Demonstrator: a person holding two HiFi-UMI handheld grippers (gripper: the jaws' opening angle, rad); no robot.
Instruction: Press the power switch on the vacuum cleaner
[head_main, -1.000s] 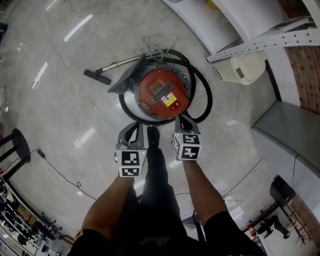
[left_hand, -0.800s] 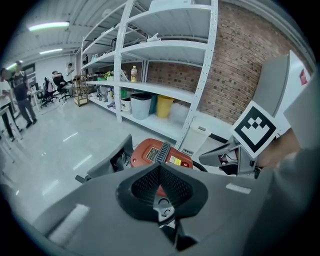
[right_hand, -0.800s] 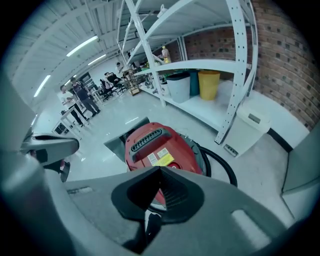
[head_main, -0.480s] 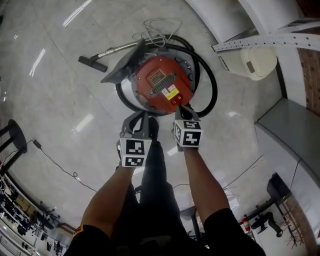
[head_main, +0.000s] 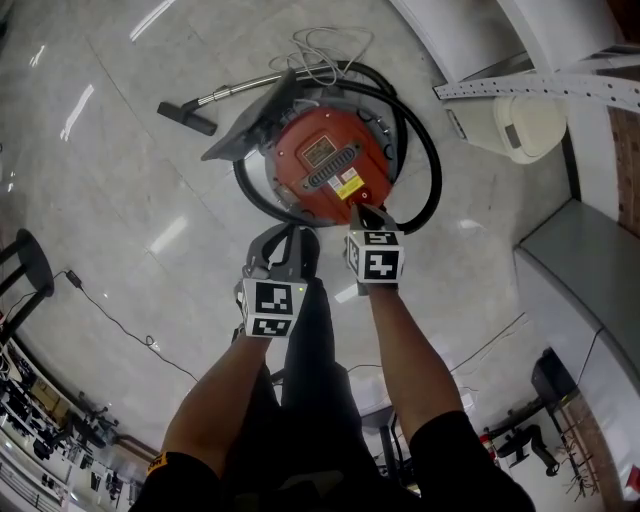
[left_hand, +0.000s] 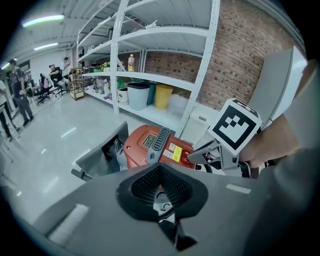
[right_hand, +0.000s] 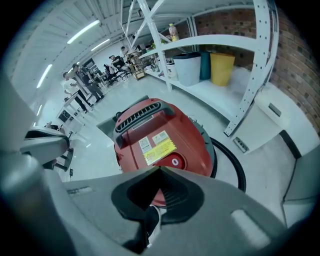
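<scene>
The vacuum cleaner (head_main: 322, 160) is a round drum with a red lid, standing on the floor ahead of me. Its round red power switch (right_hand: 175, 161) sits on the lid's near edge beside a yellow label. My right gripper (head_main: 361, 211) is shut, its tips just over the lid's near rim, next to the switch; whether they touch it I cannot tell. The left gripper view shows those tips close to the switch (left_hand: 186, 160). My left gripper (head_main: 284, 238) is shut and empty, hanging lower left of the drum, short of the vacuum cleaner (left_hand: 152, 144).
A black hose (head_main: 430, 175) loops round the drum. A metal wand with a floor nozzle (head_main: 188, 118) and a grey flap (head_main: 250, 128) lie at its far left. A white bin (head_main: 522, 125) and shelving (head_main: 530, 88) stand right; a cable (head_main: 110, 322) trails left.
The right gripper has moved forward to the lid's near rim by the switch. The left gripper followed a little. The vacuum cleaner has not moved on the floor.
</scene>
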